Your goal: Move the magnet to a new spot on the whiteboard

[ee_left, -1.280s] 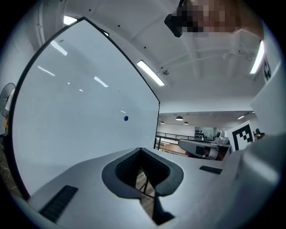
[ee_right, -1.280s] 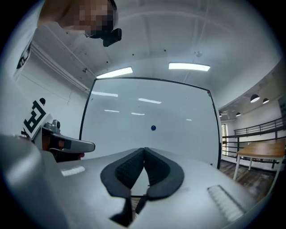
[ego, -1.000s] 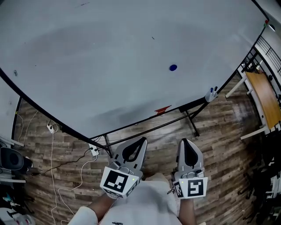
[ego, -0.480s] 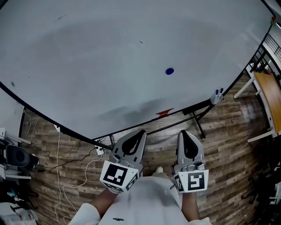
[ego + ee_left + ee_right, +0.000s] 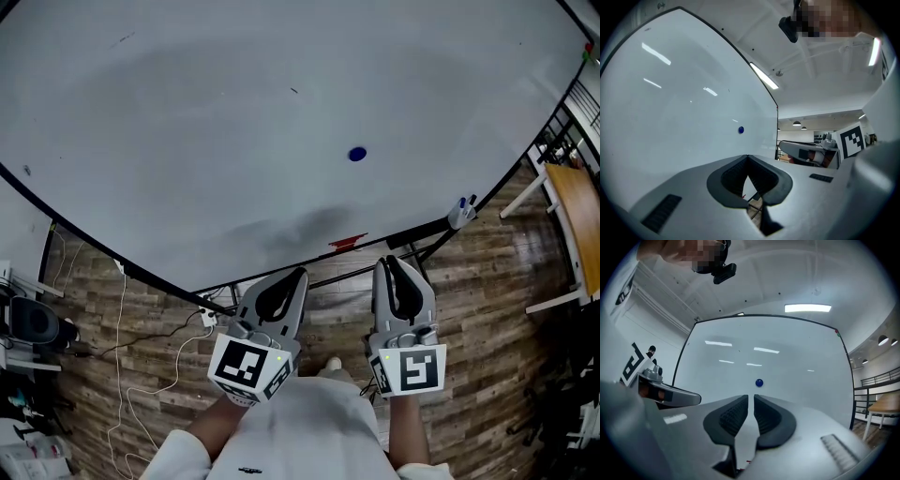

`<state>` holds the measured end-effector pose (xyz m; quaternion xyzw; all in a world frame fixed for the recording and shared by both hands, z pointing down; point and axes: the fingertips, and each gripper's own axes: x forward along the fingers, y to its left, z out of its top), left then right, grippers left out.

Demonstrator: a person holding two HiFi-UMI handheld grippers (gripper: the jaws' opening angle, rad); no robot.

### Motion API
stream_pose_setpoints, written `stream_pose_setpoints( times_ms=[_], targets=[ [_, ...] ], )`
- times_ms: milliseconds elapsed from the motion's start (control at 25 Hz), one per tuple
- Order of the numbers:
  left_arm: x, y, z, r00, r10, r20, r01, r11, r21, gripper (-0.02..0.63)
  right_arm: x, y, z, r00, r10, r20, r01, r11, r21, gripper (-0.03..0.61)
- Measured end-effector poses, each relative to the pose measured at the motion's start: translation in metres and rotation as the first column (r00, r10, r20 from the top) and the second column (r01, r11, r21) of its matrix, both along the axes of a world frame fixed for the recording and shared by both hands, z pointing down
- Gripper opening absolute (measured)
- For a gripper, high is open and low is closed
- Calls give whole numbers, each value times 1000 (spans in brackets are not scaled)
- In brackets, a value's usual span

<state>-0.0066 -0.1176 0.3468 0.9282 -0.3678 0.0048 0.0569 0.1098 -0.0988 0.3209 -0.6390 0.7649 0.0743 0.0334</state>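
I hold my left gripper [image 5: 298, 273] and right gripper [image 5: 385, 263] side by side, pointing at the whiteboard [image 5: 187, 141]; left pinched together, right opening, both empty

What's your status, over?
Left claw shut, empty. Right claw opening, nothing in it. Blue magnet on whiteboard, untouched, ahead of both claws. Nothing in the way.

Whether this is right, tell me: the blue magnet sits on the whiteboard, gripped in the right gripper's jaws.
Not gripped. The blue magnet sits on the whiteboard, apart from the right gripper, whose jaws are opening with nothing between them, as the right gripper view shows.
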Motion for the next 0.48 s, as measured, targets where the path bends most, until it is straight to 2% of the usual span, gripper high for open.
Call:
stream_pose_setpoints(
  times_ms=[160,480],
  targets=[
    [-3,-5,-5,1000,-29,-5,29,999,18,6,0,-18,-7,1000,-17,-16,17,1000,8,77],
    [-11,-17,-11,997,-74,-16,74,997,25,6,-3,-57,-18,999,-38,-9,38,999,7,109]
  ],
)
